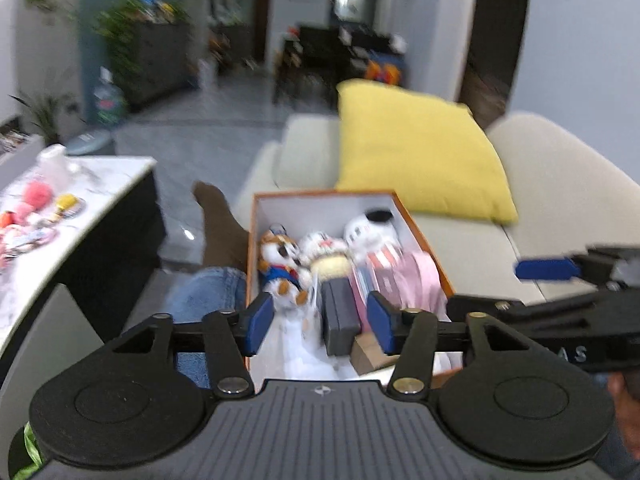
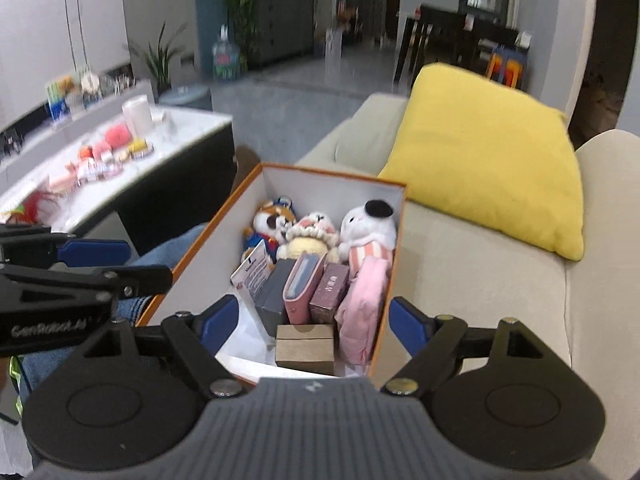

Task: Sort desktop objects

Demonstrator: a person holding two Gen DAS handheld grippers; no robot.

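Note:
An orange-edged box (image 2: 394,280) (image 1: 424,240) with a white inside sits on the sofa. It holds three plush toys at its far end: a brown-and-white dog in blue (image 2: 268,222), a cream doll (image 2: 312,236) and a white one (image 2: 368,224). Nearer lie a grey box (image 2: 274,292), a pink wallet (image 2: 302,292), a maroon box (image 2: 328,292), a pink pouch (image 2: 362,312) and a brown box (image 2: 305,346). My left gripper (image 1: 320,322) is open and empty above the box's near end. My right gripper (image 2: 314,322) is open and empty there too.
A yellow cushion (image 2: 492,156) lies on the beige sofa (image 2: 480,280) right of the box. A white-topped table (image 2: 180,136) at the left carries several small toys and jars. The person's jeans-clad leg (image 1: 212,292) lies between table and box.

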